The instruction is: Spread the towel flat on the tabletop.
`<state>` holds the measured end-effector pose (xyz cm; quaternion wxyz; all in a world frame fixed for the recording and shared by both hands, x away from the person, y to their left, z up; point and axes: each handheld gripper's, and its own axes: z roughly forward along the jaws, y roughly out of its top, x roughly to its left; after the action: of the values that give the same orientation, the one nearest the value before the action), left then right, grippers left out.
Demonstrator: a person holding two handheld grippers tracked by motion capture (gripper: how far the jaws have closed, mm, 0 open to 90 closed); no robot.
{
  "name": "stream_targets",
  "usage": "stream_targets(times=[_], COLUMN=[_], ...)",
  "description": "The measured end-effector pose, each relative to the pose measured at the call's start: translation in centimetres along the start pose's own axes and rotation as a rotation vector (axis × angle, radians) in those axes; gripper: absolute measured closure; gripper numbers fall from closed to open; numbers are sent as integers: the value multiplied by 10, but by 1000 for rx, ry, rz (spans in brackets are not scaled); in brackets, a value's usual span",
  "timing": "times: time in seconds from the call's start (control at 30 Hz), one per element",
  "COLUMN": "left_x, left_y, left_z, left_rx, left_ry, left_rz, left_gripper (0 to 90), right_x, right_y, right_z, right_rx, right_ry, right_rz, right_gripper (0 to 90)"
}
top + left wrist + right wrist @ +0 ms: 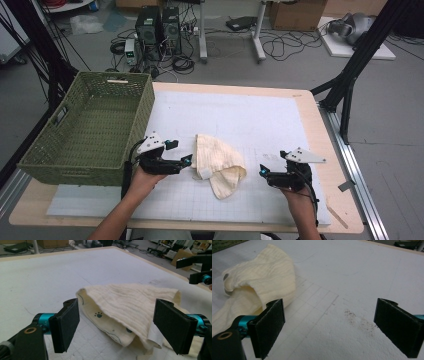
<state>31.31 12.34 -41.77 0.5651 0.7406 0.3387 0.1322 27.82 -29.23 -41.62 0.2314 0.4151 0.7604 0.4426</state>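
Two tools flank one crumpled cream cloth (pixel 217 165) in the high view, which lies near the middle of the white-covered desk (pixel 260 120). The left tool (pixel 187 161) sits just beside the cloth's left edge, its tips pointing at it, while the right tool (pixel 261 171) rests a little apart on the other side. A green woven basket (pixel 132 125) stands at the desk's left edge, open side up, probably the place meant for the cloth once it is handled.

From the left gripper view, the left tool (pixel 116 325) has its jaws spread wide, and the cloth (pixel 130 305) sits between and just beyond them, a paw-print lining and a white label showing at the folded hem. That line-up suggests a grab at the near edge.

From the right gripper view, the right tool (pixel 329 327) is likewise spread wide over bare, gridded desk surface, holding nothing; the cloth (pixel 272 282) lies off beyond its left jaw, so this side seems to wait.
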Motion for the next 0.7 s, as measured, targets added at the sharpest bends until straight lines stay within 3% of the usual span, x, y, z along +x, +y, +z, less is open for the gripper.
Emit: stream_targets(times=[0.37, 0.4, 0.5, 0.7], left_x=[3, 2, 2, 3], left_y=[-1, -1, -2, -6], left_z=[0, 0, -2, -6], left_rx=[12, 15, 19, 28], left_ry=[-6, -3, -1, 15], left_rz=[-11, -7, -3, -12], left_gripper=[220, 220, 225, 229], right_x=[13, 17, 23, 39], right_y=[8, 9, 13, 22], right_z=[7, 8, 13, 21], right_rx=[-2, -2, -1, 15], right_ry=[42, 67, 89, 161], right_rz=[-12, -7, -48, -111], right_gripper=[92, 93, 94, 209])
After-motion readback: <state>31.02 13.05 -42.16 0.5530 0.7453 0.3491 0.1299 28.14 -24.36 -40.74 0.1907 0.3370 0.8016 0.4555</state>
